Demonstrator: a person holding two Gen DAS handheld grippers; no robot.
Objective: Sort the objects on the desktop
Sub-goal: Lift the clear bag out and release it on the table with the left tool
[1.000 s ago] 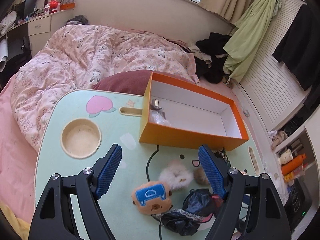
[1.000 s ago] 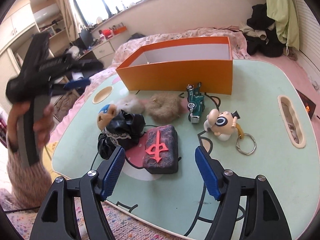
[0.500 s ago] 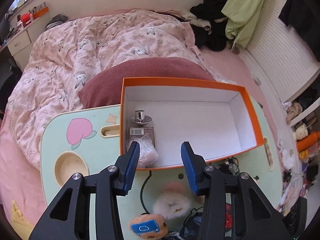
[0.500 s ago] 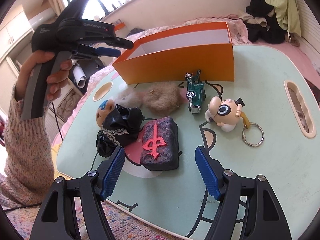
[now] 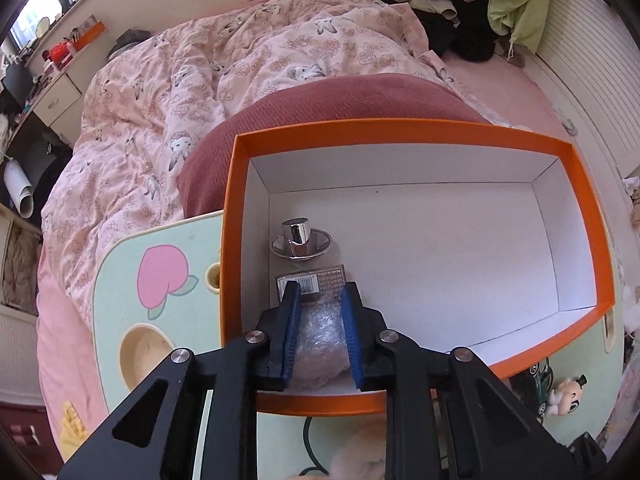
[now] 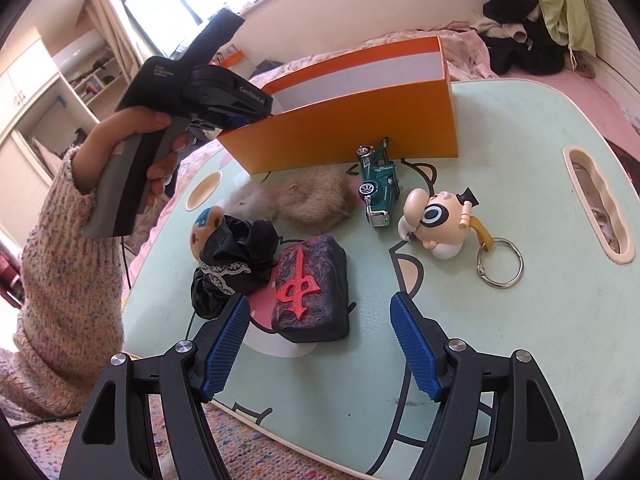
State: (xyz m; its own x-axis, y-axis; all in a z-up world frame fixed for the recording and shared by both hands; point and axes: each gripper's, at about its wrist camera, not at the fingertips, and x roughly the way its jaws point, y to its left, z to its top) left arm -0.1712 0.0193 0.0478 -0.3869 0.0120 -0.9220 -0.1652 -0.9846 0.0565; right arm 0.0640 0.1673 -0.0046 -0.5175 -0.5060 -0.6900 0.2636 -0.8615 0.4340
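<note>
My left gripper point(image 5: 320, 292) hangs over the left end of the orange box point(image 5: 400, 128), its jaws closing to a narrow gap. A clear plastic-wrapped bundle point(image 5: 320, 332) on the box floor shows between the pads; whether they press it I cannot tell. A silver knob point(image 5: 300, 238) and a barcoded card point(image 5: 320, 278) lie beyond it. My right gripper point(image 6: 318, 302) stands open just above a dark mahjong-tile block point(image 6: 308, 284), without touching it. Behind the block lie a green toy car point(image 6: 380, 184), a keychain figure point(image 6: 436, 220), a furry pouch point(image 6: 316, 204) and a black-dressed bear doll point(image 6: 236, 252).
Everything rests on a mint lap table point(image 6: 520, 280) with a cup hole point(image 5: 144, 352) and a side slot point(image 6: 596, 208). A hand in a knitted sleeve point(image 6: 68, 260) holds the left gripper. A pink quilt point(image 5: 240, 60) and maroon cushion point(image 5: 340, 100) lie behind the box.
The left gripper moved from above the toys to over the box's left end, tilted further down, and its jaws narrowed from wide to a small gap. The right gripper stayed put.
</note>
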